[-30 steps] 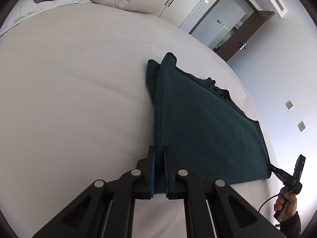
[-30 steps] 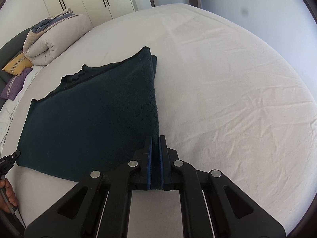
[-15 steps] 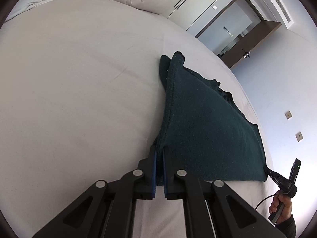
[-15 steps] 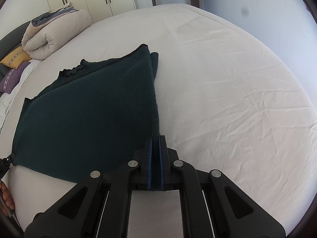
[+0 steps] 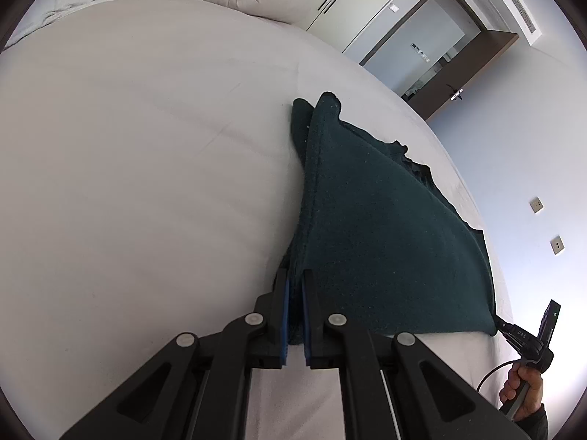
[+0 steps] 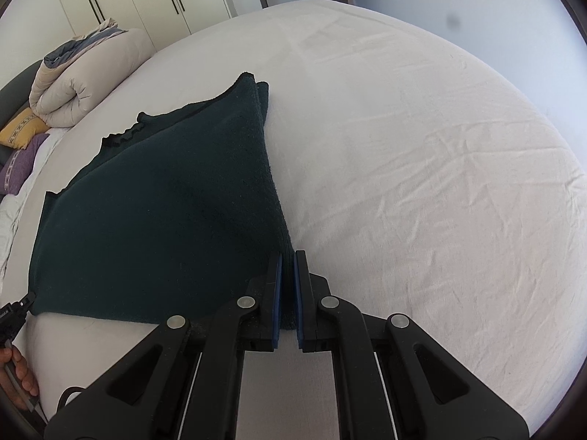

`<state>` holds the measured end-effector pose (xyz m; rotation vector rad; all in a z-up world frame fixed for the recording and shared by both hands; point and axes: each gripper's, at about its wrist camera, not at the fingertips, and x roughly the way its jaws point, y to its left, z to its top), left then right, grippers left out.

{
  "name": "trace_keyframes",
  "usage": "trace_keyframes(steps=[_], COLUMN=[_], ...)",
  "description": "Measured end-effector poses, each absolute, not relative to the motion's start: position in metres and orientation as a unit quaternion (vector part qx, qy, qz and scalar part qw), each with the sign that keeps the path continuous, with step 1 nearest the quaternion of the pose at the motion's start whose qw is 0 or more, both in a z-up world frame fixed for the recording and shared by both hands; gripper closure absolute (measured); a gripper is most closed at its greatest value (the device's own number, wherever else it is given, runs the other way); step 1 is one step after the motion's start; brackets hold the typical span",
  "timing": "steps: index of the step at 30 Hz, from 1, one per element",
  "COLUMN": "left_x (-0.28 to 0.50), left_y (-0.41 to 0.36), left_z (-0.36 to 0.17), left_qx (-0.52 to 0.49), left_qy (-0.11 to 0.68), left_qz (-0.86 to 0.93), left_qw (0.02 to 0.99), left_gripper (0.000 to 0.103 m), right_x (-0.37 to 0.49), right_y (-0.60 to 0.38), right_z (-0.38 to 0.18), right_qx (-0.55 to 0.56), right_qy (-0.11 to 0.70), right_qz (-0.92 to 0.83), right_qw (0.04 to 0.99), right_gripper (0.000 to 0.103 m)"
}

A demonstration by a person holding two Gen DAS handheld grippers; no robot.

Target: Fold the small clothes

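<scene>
A dark teal garment [image 5: 381, 234] lies doubled over on the white bed, near edge lifted. My left gripper [image 5: 295, 286] is shut on its near left corner. My right gripper [image 6: 288, 267] is shut on its near right corner; the garment [image 6: 161, 212] stretches away to the left in that view. The right gripper also shows at the far right of the left wrist view [image 5: 513, 330], and the left gripper at the left edge of the right wrist view [image 6: 18, 304]. The far folded edge rests on the sheet.
The white bed sheet [image 6: 422, 165] spreads wide to the right, wrinkled. A rolled beige duvet [image 6: 84, 77] and yellow and purple pillows [image 6: 22, 146] lie at the bed's head. Wardrobe doors and an open dark door [image 5: 458, 73] stand beyond the bed.
Both grippers have kept hold of the garment's near corners and drawn it nearer and slightly up. The far fold has slid toward me on the sheet.
</scene>
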<state>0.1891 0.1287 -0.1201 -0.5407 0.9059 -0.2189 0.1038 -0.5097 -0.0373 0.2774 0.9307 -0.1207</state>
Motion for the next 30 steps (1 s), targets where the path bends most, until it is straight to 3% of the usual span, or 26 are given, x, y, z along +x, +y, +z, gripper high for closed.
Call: trace_keyframes(steps=[9, 12, 16, 17, 20, 24, 30], left_x=[0.188, 0.185, 0.174, 0.168, 0.154, 0.166, 0.233], left_y=[0.131, 0.133, 0.137, 0.136, 0.125, 0.083, 0.019], left_z=[-0.124, -0.122, -0.111, -0.102, -0.065, -0.029, -0.036], left_qx=[-0.263, -0.267, -0.253, -0.237, -0.175, -0.109, -0.047], left_qy=[0.432, 0.432, 0.432, 0.427, 0.386, 0.353, 0.375], left_qz=[-0.104, -0.106, -0.083, -0.065, -0.040, -0.078, -0.104], left_qw=[0.857, 0.855, 0.862, 0.870, 0.905, 0.926, 0.920], left_gripper=[0.095, 0.089, 0.074, 0.069, 0.068, 0.048, 0.046], right_x=[0.116, 0.111, 0.095, 0.089, 0.079, 0.096, 0.169], right_y=[-0.521, -0.528, -0.547, -0.550, -0.552, -0.519, -0.423], right_z=[-0.047, -0.046, -0.036, -0.030, -0.012, 0.009, 0.011], right_qx=[0.160, 0.185, 0.235, 0.239, 0.259, 0.278, 0.253], right_qy=[0.432, 0.425, 0.404, 0.391, 0.364, 0.359, 0.390], right_qz=[-0.050, -0.046, -0.070, -0.085, -0.070, 0.017, 0.145], right_qw=[0.886, 0.885, 0.881, 0.885, 0.892, 0.891, 0.873], right_gripper=[0.097, 0.087, 0.056, 0.056, 0.056, 0.054, 0.056])
